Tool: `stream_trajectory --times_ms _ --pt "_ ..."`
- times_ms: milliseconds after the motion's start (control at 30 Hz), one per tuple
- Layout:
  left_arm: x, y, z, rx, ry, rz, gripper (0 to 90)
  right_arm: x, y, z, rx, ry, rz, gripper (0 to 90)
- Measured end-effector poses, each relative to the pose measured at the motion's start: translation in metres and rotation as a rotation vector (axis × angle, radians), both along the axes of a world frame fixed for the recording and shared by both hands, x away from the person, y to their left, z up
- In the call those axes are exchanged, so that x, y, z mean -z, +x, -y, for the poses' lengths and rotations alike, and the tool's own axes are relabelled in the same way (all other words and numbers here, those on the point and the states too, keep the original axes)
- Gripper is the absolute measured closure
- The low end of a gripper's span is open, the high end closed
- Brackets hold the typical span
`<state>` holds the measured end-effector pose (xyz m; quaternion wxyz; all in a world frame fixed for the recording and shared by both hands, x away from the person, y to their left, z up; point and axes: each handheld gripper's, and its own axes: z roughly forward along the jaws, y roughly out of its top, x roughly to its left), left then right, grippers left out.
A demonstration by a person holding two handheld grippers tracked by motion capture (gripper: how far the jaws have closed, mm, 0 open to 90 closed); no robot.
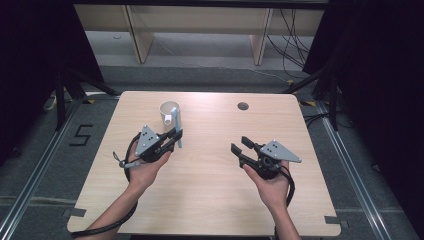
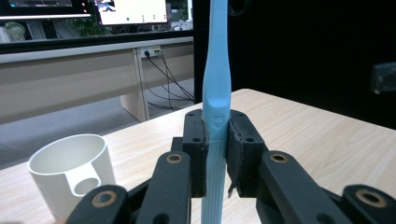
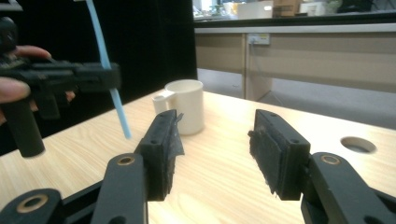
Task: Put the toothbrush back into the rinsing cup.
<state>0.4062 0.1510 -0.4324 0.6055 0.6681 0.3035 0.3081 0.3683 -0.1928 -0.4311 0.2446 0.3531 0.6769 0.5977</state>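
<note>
The left hand-held gripper [image 1: 175,136] is sitting over the left half of the desk [image 1: 210,200], clamping a light blue toothbrush [image 1: 178,131] between its pads. In the left gripper view the toothbrush [image 2: 215,93] is standing upright between the closed jaws, and its top is running out of the frame, so the brush end is cut off there; its lower end is also passing below the picture's edge. In the high view the pale handle is crossing in front of the white cup [image 1: 169,113], and it is hard to make out whether the two are touching. The cup [image 2: 70,170] is standing upright just beside this gripper, toward the far left part of the desk, with part of its base hidden behind the jaw linkage.

Further right, the middle of the desk is lying bare, giving open room between the two hands. The right hand-held gripper [image 1: 239,146] is hovering over the right half, well apart from the cup, its jaws standing wide with nothing between them [image 3: 215,149]. A round hole [image 1: 243,106] is sitting near the far edge, and the desk's right edge is lying near that hand.
</note>
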Motion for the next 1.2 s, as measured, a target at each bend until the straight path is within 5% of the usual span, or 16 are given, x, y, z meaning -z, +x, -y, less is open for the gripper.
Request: stream_trajectory --times_ms 133,300,433,667,800,833,867,1200 --pt "-0.002 0.002 -0.006 -0.018 -0.004 0.007 78.4 0.012 -0.006 0.014 0.051 0.006 -0.050 51.0" --pt "-0.006 0.005 -0.012 -0.041 -0.020 0.014 78.4 0.022 -0.012 0.026 0.090 0.029 -0.053 50.5" --pt "-0.008 0.010 -0.016 -0.055 -0.031 0.020 78.4 0.028 -0.015 0.031 0.099 -0.010 -0.055 50.3" --pt "-0.010 0.020 -0.023 -0.079 -0.038 0.056 78.4 0.044 -0.019 0.033 0.116 0.028 -0.078 49.8" --pt "-0.011 0.024 -0.024 -0.090 -0.046 0.058 78.4 0.046 -0.019 0.036 0.121 -0.007 -0.057 49.7" --pt "-0.011 0.025 -0.025 -0.093 -0.044 0.060 78.4 0.046 -0.022 0.036 0.133 0.003 -0.087 49.7" --pt "-0.011 0.027 -0.025 -0.098 -0.047 0.061 78.4 0.049 -0.021 0.036 0.120 0.030 -0.067 49.7" --pt "-0.014 0.041 -0.026 -0.133 -0.061 0.072 78.4 0.053 -0.023 0.035 0.121 0.022 -0.076 49.4"
